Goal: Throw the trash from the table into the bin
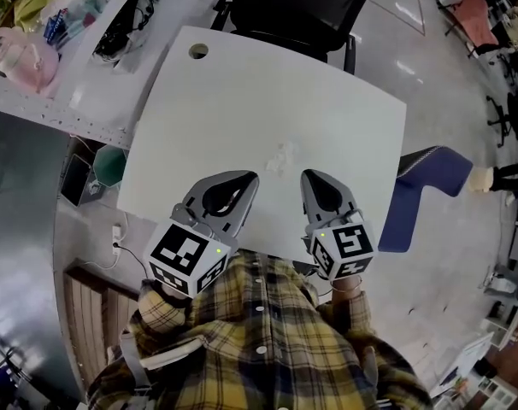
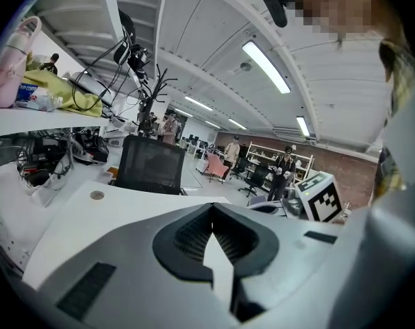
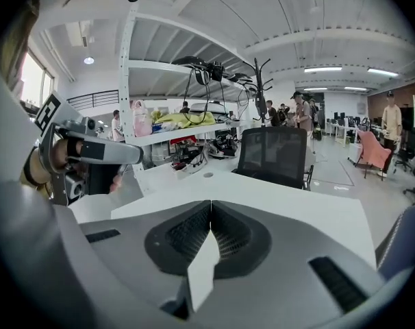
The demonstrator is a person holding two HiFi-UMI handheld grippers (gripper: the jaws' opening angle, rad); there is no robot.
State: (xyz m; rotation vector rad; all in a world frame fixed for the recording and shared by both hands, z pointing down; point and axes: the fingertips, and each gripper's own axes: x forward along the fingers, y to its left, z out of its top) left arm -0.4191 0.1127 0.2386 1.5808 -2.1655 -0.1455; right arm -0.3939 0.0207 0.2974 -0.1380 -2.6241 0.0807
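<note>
Currently the left gripper [image 1: 244, 179] and right gripper [image 1: 314, 178] have jaws pressed together, empty. The pale crumpled trash [image 1: 283, 154] lies mid-frame on the white surface [image 1: 242, 84]; jaws arriving shut would likely shove it away.

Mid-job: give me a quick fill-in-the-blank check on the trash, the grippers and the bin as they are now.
1. The jaws of the left gripper and the right gripper are both ____, with nothing between them.
2. The crumpled trash lies on the white table just ahead of them, and ____ gripper touches it.
3. In the head view, the green bin stands off the table's ____ edge.
4. The chair at the table's far side is ____.
Missing words: shut; neither; left; black.
</note>
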